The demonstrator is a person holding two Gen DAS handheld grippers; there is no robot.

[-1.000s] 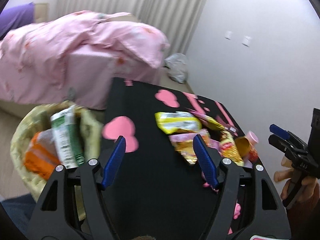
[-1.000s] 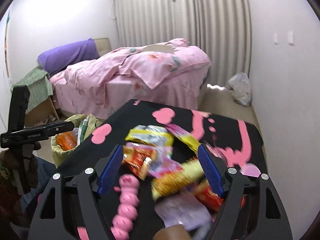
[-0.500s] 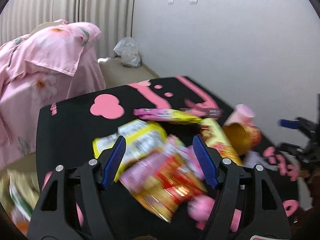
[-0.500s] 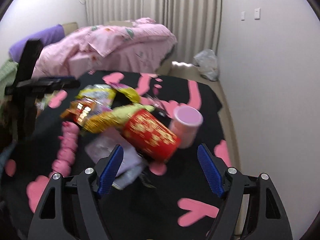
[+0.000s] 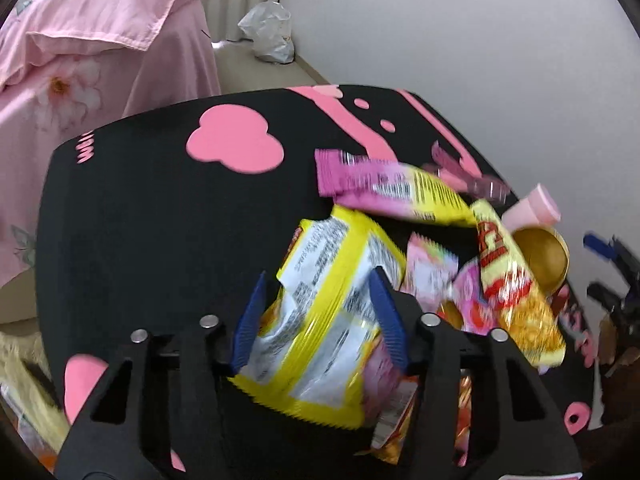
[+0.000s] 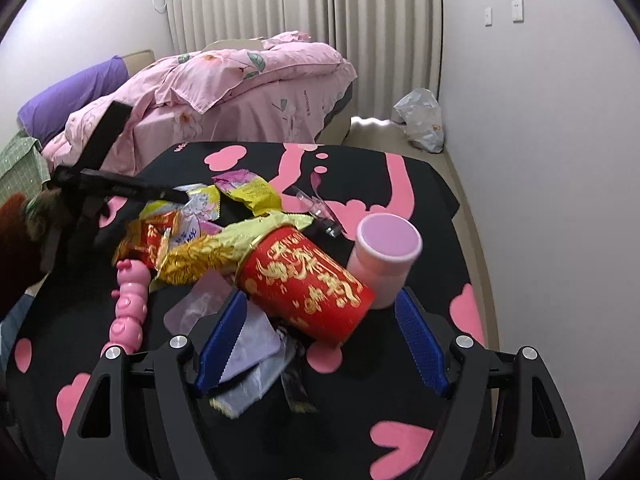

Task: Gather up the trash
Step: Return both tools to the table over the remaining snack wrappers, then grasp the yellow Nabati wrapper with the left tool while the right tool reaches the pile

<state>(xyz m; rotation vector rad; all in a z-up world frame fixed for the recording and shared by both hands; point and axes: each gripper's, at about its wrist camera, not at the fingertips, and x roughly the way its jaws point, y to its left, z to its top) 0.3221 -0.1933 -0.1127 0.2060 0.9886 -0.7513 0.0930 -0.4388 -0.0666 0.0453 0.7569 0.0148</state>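
Observation:
A heap of snack wrappers lies on the black table mat [image 5: 140, 220] with pink shapes. My left gripper [image 5: 320, 280] is down over the heap, jaws closing. A yellow snack packet [image 5: 332, 320] sits crumpled between its blue pads, touching both. Behind it lie a purple-yellow wrapper [image 5: 400, 192] and a long yellow-red packet [image 5: 512, 292]. In the right wrist view my right gripper [image 6: 320, 300] stands open just above a red paper cup [image 6: 304, 276] lying on its side. A pink cup [image 6: 384, 252] stands against it. The left gripper [image 6: 176, 197] reaches in from the left.
A pink caterpillar toy [image 6: 128, 304] lies left of the heap, and pale film scraps [image 6: 248, 340] lie under my right gripper. A bed with a pink duvet [image 6: 240, 80] stands behind the table. A white plastic bag [image 6: 420, 120] sits on the floor by the wall. A straw basket edge [image 5: 24, 368] shows lower left.
My left gripper swung away from the basket to the wrapper heap, sank, and narrowed its jaws round the yellow packet. My right gripper came down and forward over the red cup.

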